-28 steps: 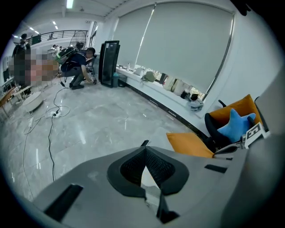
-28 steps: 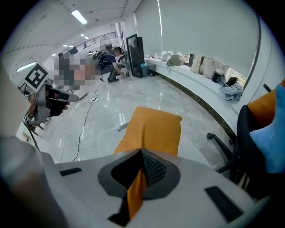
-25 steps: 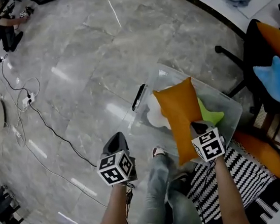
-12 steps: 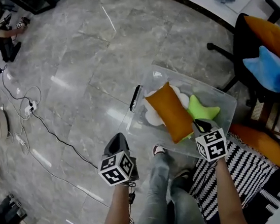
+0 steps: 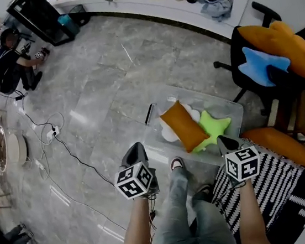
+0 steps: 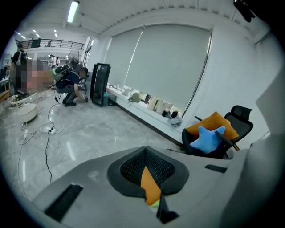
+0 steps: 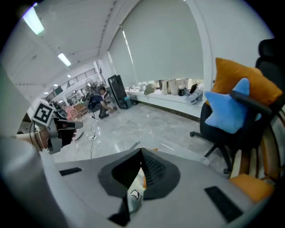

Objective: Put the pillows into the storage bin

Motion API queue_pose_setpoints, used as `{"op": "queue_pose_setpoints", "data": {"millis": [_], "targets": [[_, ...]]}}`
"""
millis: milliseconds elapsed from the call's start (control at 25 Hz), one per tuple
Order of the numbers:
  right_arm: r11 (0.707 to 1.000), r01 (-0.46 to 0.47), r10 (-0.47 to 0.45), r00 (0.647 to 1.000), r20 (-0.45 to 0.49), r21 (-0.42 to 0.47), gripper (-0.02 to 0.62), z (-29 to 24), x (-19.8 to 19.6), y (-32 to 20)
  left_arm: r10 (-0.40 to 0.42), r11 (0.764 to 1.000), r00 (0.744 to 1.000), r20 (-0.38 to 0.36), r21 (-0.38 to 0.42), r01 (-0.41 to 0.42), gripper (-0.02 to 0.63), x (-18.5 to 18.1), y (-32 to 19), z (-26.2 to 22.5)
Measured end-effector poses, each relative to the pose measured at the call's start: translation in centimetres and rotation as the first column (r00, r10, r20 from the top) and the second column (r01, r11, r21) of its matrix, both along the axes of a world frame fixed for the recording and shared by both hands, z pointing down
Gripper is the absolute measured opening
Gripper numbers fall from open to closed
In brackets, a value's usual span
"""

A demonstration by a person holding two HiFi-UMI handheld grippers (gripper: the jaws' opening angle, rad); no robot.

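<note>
While poised at the near edge of the clear storage bin (image 5: 226,108), pinching nothing: left hand-held gripper (image 5: 136,147) pressed together, right hand-held gripper (image 5: 223,140) pressed together too, only a thin slit in each, with bin contents glimpsed through it. Already inside the bin: long orange pillow (image 5: 183,126) on top, green star pillow (image 5: 213,129) touching its right side, white pillow (image 5: 169,131) underneath. Outside the bin: second orange pillow (image 5: 281,146) on the striped cloth (image 5: 261,185), just right of the right hand-held gripper, long axis running from near the bin's corner away to the lower right in the head view. Farther off, up and to the right, on the black chair (image 5: 240,57): blue star pillow (image 5: 261,65) leaning against a big orange pillow (image 5: 275,41). Of these, the one on the cloth nearest by far to the right hand; well apart from the left, across the person's legs (image 5: 178,210). Probably calls for a swing rightward with the right hand-held gripper, jaws spread first, closing across the short width of that pillow rather than along its length. Risk: dragging the cloth along.
</note>
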State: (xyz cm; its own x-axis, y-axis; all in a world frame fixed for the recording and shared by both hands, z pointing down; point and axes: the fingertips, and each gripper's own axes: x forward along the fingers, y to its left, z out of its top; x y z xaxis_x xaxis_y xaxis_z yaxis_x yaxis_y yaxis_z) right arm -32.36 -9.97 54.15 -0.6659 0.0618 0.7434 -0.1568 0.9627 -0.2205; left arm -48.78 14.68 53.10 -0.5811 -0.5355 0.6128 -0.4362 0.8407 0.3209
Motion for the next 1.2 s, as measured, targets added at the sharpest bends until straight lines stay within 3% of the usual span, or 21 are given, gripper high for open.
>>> {"op": "queue_pose_setpoints", "data": {"millis": [200,320,400,560,680,800,920,1200], "targets": [[0.983,-0.181,0.182,0.978,0.103,-0.014,0.0,-8.5,10.6,-2.6,0.054,0.999,0.992,0.115,-0.011,-0.053,0.003,3.9,0.4,-9.7],[0.945,-0.326,0.321,0.938,0.134,0.021,0.001,-12.7,19.3,-4.8,0.142,0.99,0.98,0.138,-0.031,-0.139,0.003,8.0,-0.2,-13.3],[0.867,-0.492,0.461,0.854,0.242,0.084,0.001,-16.3,24.2,-7.3,0.231,0.972,0.954,0.191,0.003,-0.236,0.003,8.4,-2.8,-16.1],[0.652,-0.745,0.647,0.645,0.407,0.143,0.002,-24.1,34.6,-8.0,0.326,0.935,0.906,0.268,0.051,-0.352,0.003,10.5,-4.4,-21.9],[0.555,-0.815,0.693,0.565,0.449,0.17,0.002,-26.9,39.0,-6.8,0.38,0.907,0.866,0.326,0.05,-0.418,0.003,11.5,-5.0,-24.4],[0.505,-0.842,0.713,0.531,0.458,0.189,0.002,-28.0,41.2,-5.1,0.419,0.886,0.831,0.367,0.034,-0.462,0.003,12.0,-5.0,-25.5],[0.458,-0.862,0.737,0.504,0.451,0.215,0.0,-28.5,42.8,-3.1,0.431,0.877,0.828,0.36,0.052,-0.479,0.003,12.6,-4.8,-25.4],[0.423,-0.883,0.745,0.467,0.477,0.204,0.0,-29.5,43.7,-0.3,0.445,0.86,0.821,0.358,0.084,-0.504,0.003,14.2,-3.9,-25.4]]}}
